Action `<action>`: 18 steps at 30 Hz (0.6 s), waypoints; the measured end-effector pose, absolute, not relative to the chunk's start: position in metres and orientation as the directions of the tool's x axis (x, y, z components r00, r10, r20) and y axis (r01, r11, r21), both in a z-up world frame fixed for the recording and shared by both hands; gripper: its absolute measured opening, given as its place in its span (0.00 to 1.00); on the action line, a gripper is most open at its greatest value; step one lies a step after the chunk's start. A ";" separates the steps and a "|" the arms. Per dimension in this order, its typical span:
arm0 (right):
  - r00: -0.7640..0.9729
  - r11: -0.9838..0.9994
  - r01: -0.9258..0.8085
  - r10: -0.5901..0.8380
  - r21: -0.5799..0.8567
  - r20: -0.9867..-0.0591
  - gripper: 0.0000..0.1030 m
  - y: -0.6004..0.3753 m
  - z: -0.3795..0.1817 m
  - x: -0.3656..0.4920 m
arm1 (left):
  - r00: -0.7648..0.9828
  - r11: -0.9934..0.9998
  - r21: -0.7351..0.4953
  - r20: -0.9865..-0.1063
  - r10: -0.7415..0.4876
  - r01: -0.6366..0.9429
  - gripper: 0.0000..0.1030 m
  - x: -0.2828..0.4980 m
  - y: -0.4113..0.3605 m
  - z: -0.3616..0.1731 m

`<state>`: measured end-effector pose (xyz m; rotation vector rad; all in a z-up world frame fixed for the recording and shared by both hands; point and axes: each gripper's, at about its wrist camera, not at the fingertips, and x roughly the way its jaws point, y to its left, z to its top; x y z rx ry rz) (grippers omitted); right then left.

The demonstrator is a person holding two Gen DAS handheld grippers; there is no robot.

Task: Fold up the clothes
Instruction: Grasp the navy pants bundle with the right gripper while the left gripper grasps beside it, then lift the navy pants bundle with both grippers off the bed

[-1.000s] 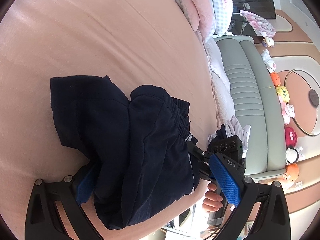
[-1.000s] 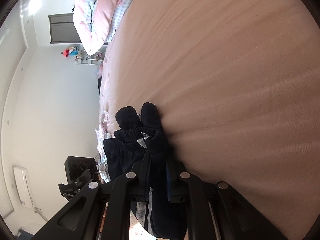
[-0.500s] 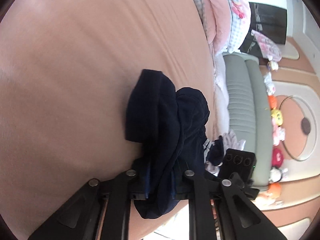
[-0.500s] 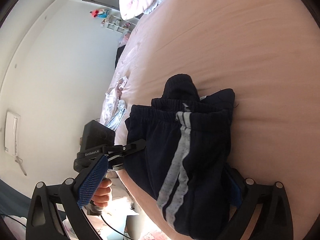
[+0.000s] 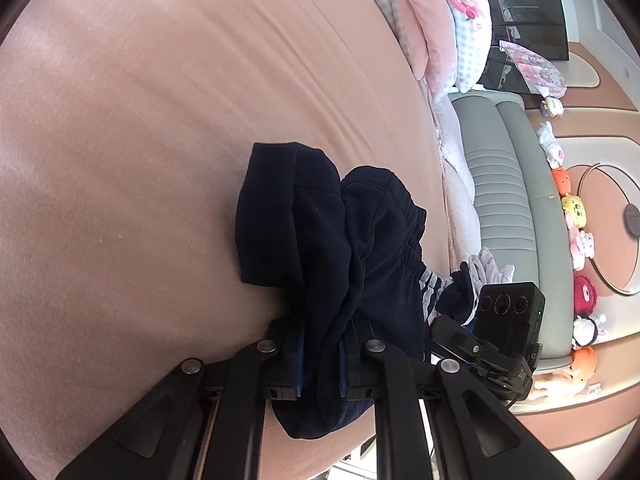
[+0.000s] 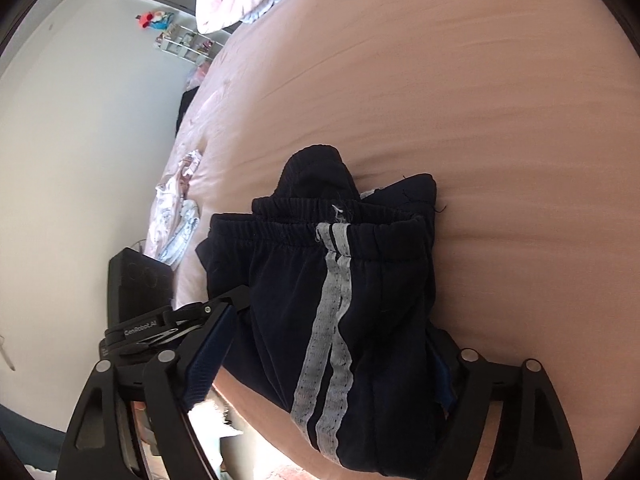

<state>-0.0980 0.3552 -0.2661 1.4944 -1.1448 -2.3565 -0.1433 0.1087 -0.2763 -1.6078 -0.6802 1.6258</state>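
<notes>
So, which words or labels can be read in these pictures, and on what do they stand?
"GenRobot.AI": on the black arm of the left gripper, seen in the right wrist view.
Letters on the right gripper, left wrist view: partly cut off, not readable.
Pants: a small white tag, no readable text.

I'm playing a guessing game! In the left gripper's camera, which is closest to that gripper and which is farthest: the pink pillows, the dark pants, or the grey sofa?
1. Dark pants: pinched in the left gripper.
2. Grey sofa: off to the right, beside the bed.
3. Pink pillows: far end of the bed, top of view.
</notes>
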 end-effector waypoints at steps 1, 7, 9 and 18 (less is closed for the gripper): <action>-0.501 -0.728 -0.296 -0.433 0.619 -0.749 0.66 0.354 -0.265 -0.096 | 0.053 -0.592 -0.794 -0.603 0.796 -0.141 0.11 -0.143 0.110 -0.275; -0.542 -0.758 -0.385 -0.276 0.527 -0.794 0.21 0.352 -0.270 -0.079 | 0.026 -0.623 -0.763 -0.636 0.771 -0.173 0.12 -0.141 0.118 -0.269; -0.551 -0.778 -0.381 -0.242 0.499 -0.799 0.21 0.348 -0.268 -0.078 | 0.010 -0.642 -0.743 -0.655 0.755 -0.192 0.12 -0.139 0.121 -0.265; -0.507 -0.941 -0.335 0.131 0.055 -0.852 0.24 0.290 -0.245 -0.091 | -0.160 -0.791 -0.466 -0.813 0.560 -0.397 0.12 -0.115 0.155 -0.235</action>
